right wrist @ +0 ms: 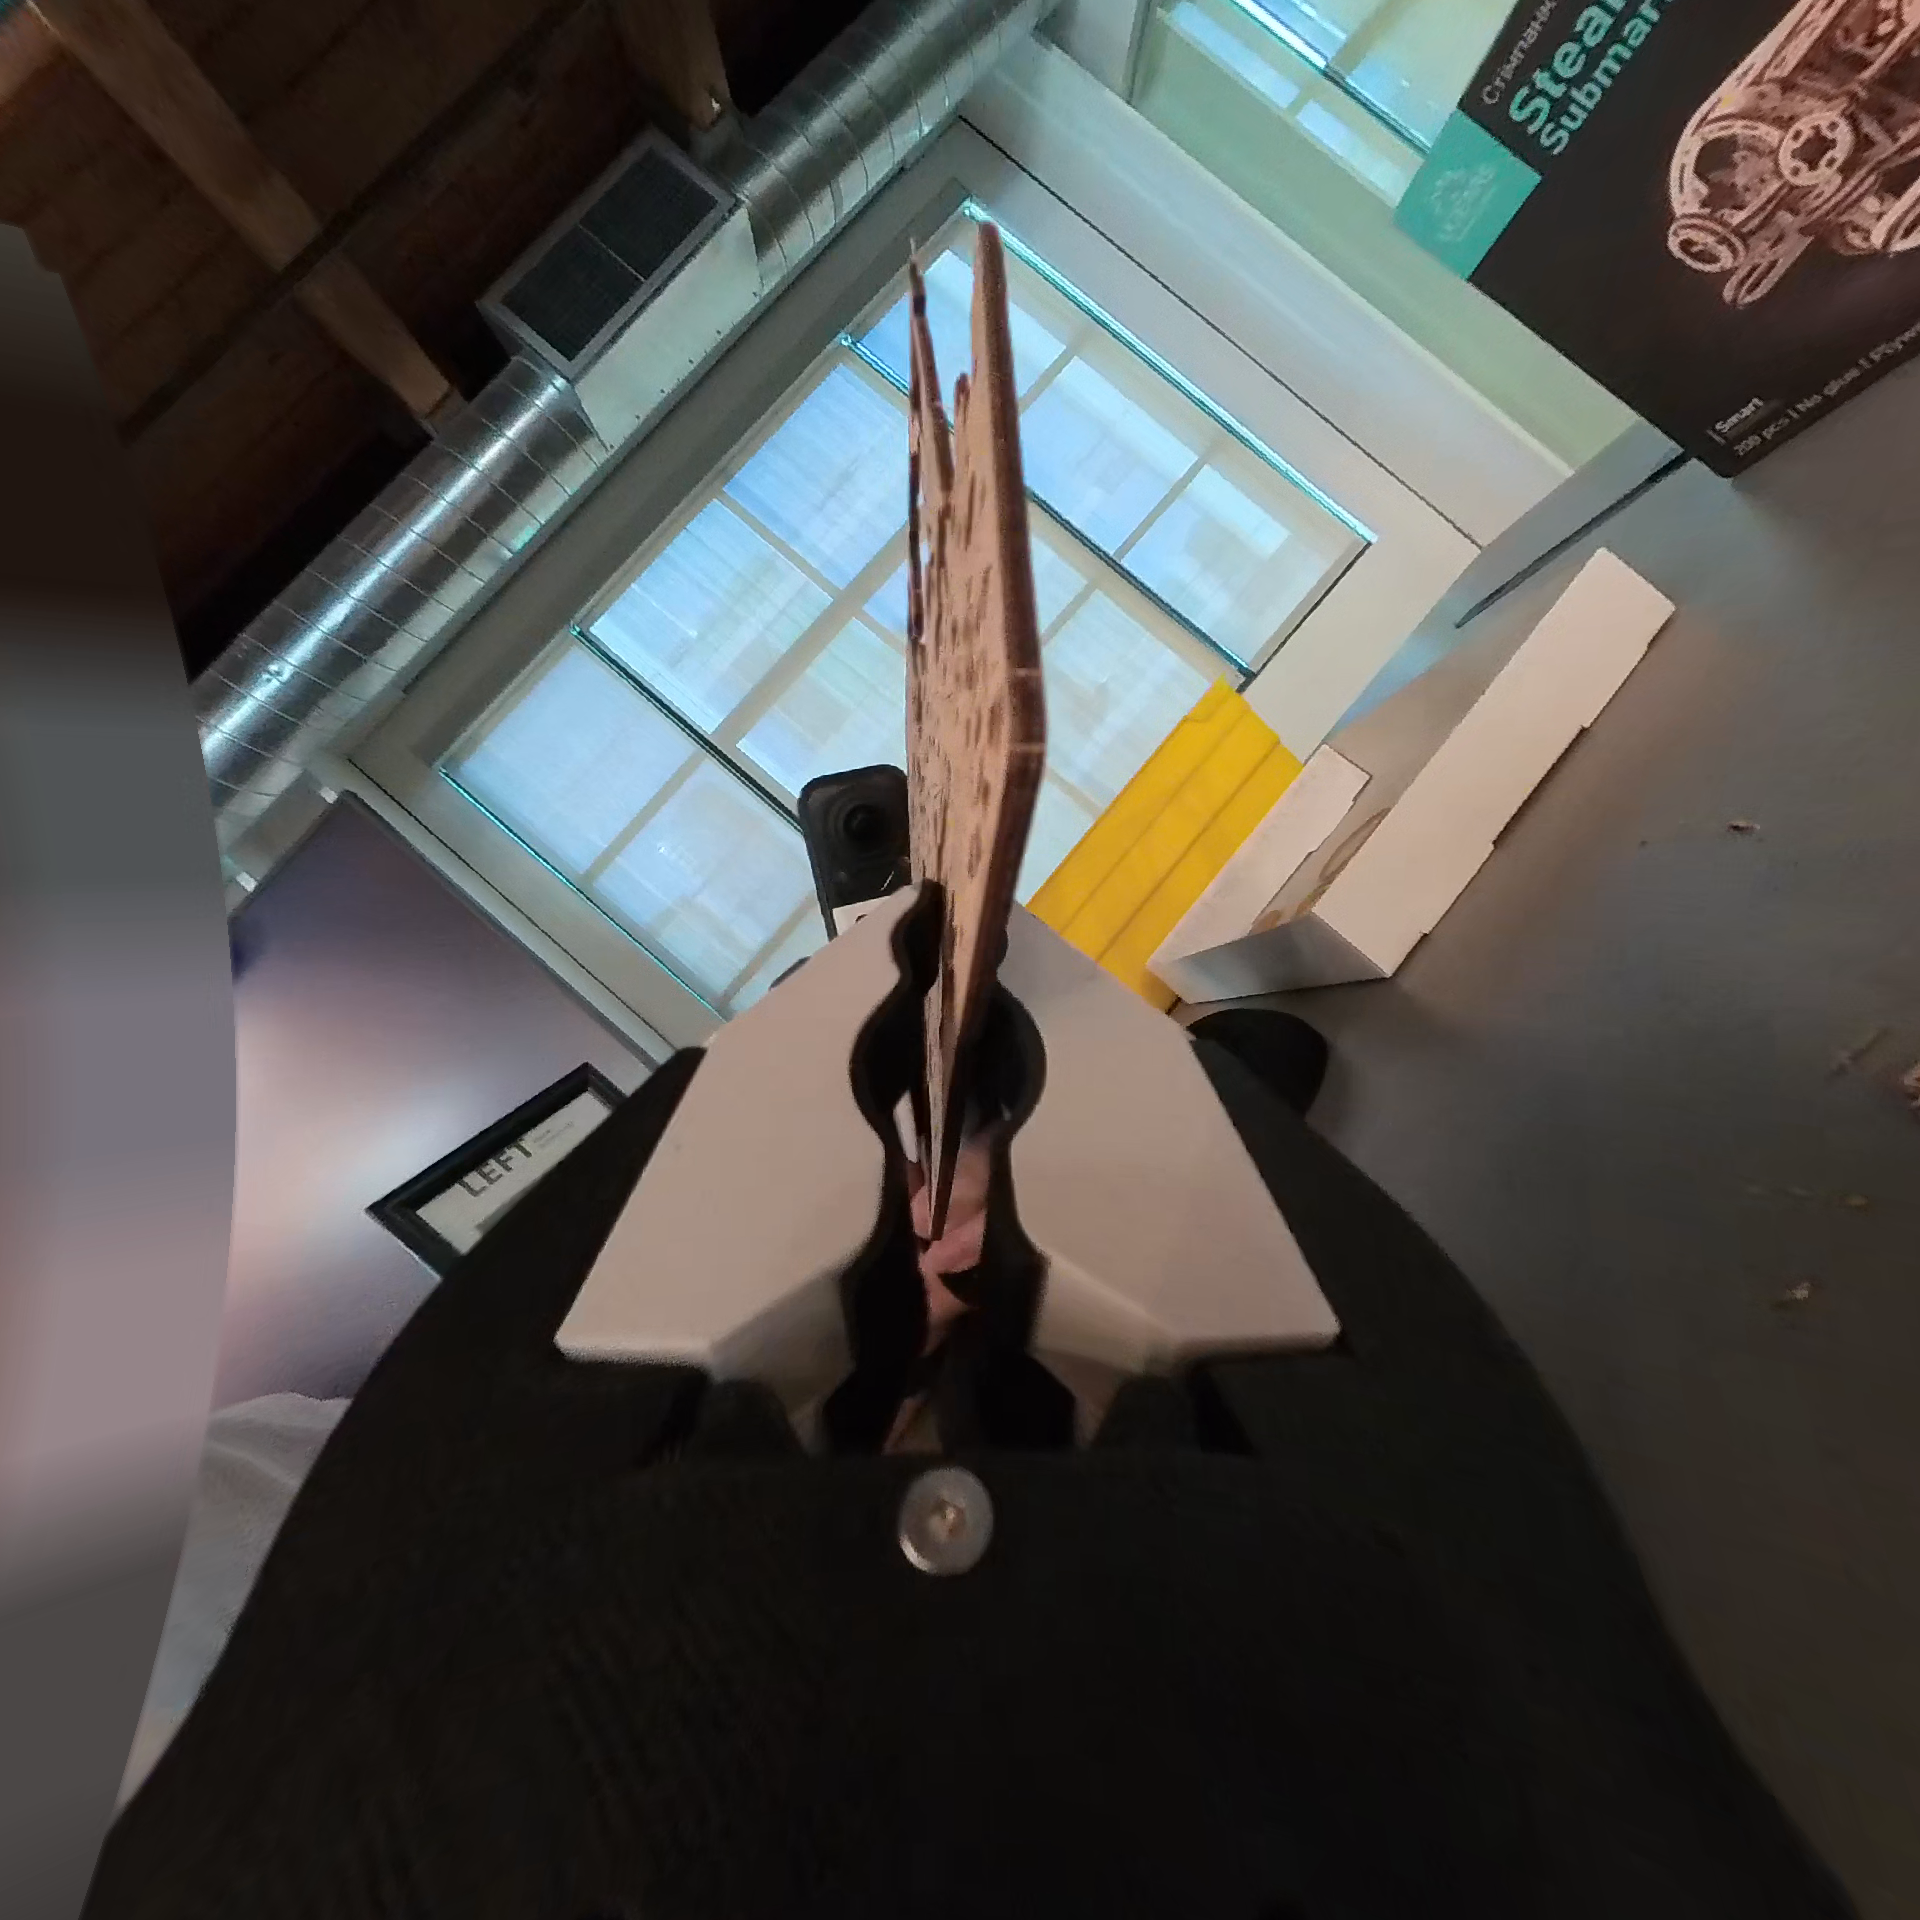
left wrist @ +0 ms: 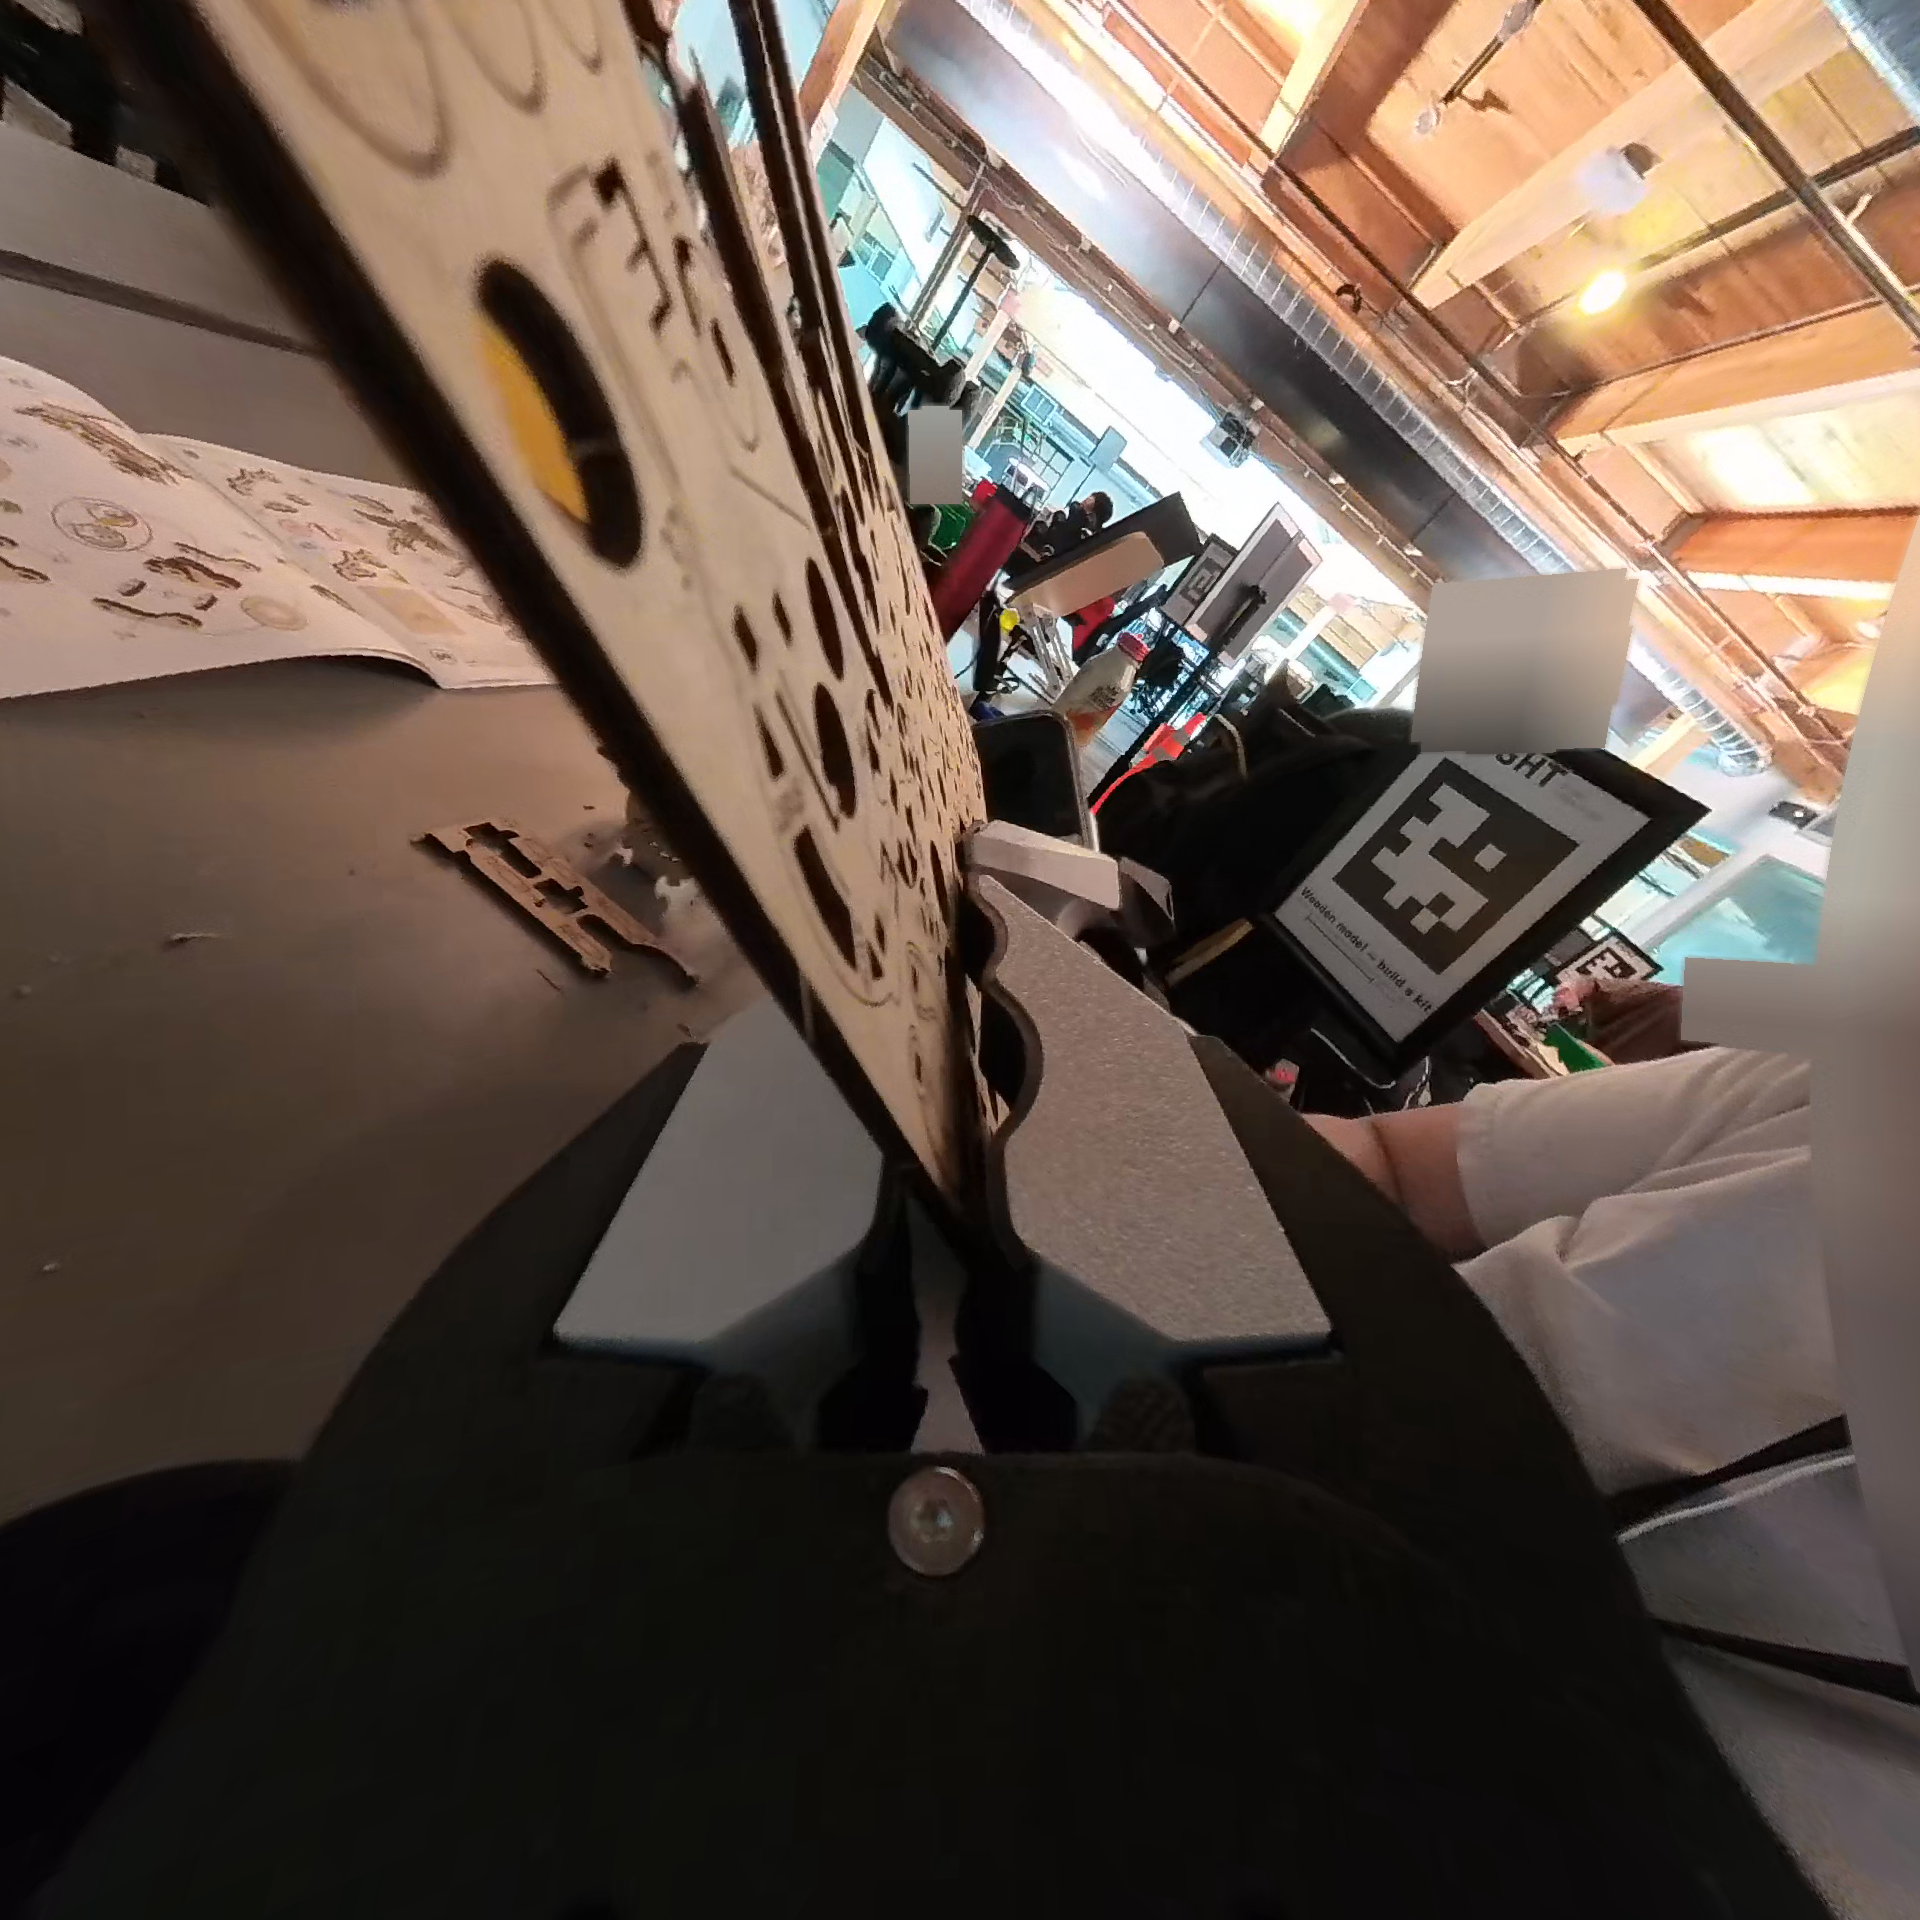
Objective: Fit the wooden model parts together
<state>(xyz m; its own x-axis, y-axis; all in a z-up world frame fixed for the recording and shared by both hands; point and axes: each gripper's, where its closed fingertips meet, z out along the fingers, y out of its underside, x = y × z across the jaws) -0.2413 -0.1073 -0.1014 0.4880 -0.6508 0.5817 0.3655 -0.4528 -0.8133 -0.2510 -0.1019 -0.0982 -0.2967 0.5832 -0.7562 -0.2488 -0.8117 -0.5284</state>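
A stack of thin wooden sheets (left wrist: 665,436) with laser-cut model parts stands nearly on edge above the grey table. My left gripper (left wrist: 940,1039) is shut on the stack's lower edge. In the right wrist view the sheets (right wrist: 971,623) show edge-on, slightly fanned apart, and my right gripper (right wrist: 971,940) is shut on them from the opposite side. The right gripper's white fingertips (left wrist: 1044,868) show against the sheets in the left wrist view. A loose wooden part (left wrist: 561,904) lies flat on the table to the left.
An open instruction booklet (left wrist: 208,540) lies on the table at left. The dark kit box (right wrist: 1714,208), a white box (right wrist: 1455,810) and a yellow object (right wrist: 1164,831) stand at right. Wood crumbs lie on the table (right wrist: 1766,1039). A person's white sleeve (left wrist: 1621,1247) is close.
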